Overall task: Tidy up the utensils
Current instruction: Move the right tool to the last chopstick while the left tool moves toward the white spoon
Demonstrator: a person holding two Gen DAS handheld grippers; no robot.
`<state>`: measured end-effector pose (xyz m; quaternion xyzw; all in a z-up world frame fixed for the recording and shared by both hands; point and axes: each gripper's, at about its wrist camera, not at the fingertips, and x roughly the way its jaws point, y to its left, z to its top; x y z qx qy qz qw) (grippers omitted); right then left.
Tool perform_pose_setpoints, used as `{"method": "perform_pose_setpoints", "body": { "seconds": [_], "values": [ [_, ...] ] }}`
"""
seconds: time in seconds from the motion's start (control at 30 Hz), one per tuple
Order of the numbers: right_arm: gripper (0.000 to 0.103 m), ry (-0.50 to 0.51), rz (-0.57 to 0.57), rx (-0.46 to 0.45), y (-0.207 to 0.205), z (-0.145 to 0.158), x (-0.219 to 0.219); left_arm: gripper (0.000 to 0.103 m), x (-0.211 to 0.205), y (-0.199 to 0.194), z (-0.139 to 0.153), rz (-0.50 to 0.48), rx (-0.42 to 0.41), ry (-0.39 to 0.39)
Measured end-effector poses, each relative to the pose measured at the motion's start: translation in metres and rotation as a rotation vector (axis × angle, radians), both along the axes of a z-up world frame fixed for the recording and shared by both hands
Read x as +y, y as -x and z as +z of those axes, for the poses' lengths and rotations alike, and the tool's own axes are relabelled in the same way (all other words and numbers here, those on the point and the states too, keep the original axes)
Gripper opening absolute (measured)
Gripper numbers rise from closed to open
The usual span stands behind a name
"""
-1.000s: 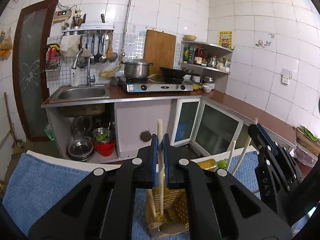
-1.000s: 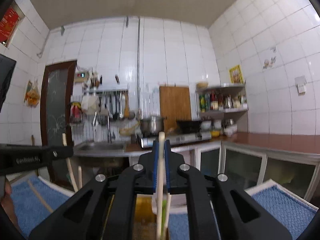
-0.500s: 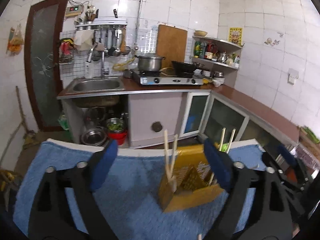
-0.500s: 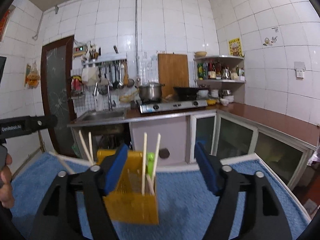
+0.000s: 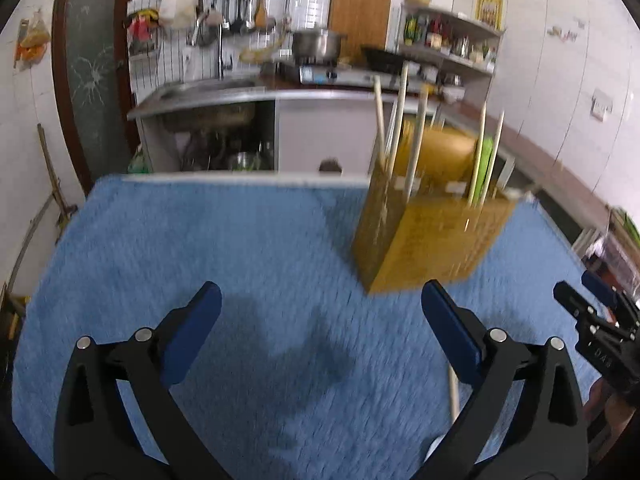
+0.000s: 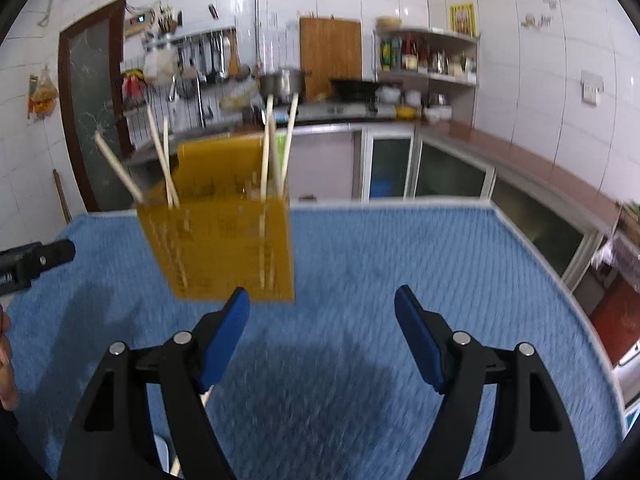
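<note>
A utensil holder (image 5: 432,236) stands on the towel-covered table (image 5: 200,260), toward its far edge. Chopsticks (image 5: 414,140) stand upright inside it, grouped at both ends. Another chopstick (image 5: 453,394) lies flat near the table's near edge.

A table (image 5: 208,178) carried everything, its top covered by a blue towel (image 5: 224,240) reaching nearly to the pale far edge. On the towel stood a yellow utensil holder (image 5: 424,240), upright, towards the far side. One loose chopstick (image 5: 453,394) lay on the towel nearer the camera.
</note>
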<state>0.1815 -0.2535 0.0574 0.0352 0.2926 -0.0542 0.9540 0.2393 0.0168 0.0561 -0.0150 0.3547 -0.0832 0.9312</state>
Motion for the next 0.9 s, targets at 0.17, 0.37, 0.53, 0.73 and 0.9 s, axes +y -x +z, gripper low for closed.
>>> {"method": "perform_pose_setpoints", "body": {
  "seconds": [0.17, 0.37, 0.53, 0.73, 0.9],
  "values": [
    [0.074, -0.021, 0.015, 0.071, 0.003, -0.034, 0.016, 0.098, 0.005, 0.013, -0.041, -0.012, 0.07, -0.032],
    [0.074, -0.035, 0.032, 0.129, 0.005, -0.061, 0.036, 0.098, 0.01, 0.025, -0.065, -0.008, 0.1, -0.061],
    [0.074, -0.02, 0.047, 0.17, 0.004, -0.071, 0.056, 0.098, 0.007, 0.033, -0.076, -0.014, 0.109, -0.084],
    [0.073, -0.014, 0.059, 0.204, 0.002, -0.079, 0.071, 0.098, 0.006, 0.036, -0.088, -0.014, 0.111, -0.091],
    [0.071, 0.013, 0.067, 0.234, -0.002, -0.084, 0.082, 0.098, 0.005, 0.034, -0.093, -0.019, 0.119, -0.097]
  ]
}}
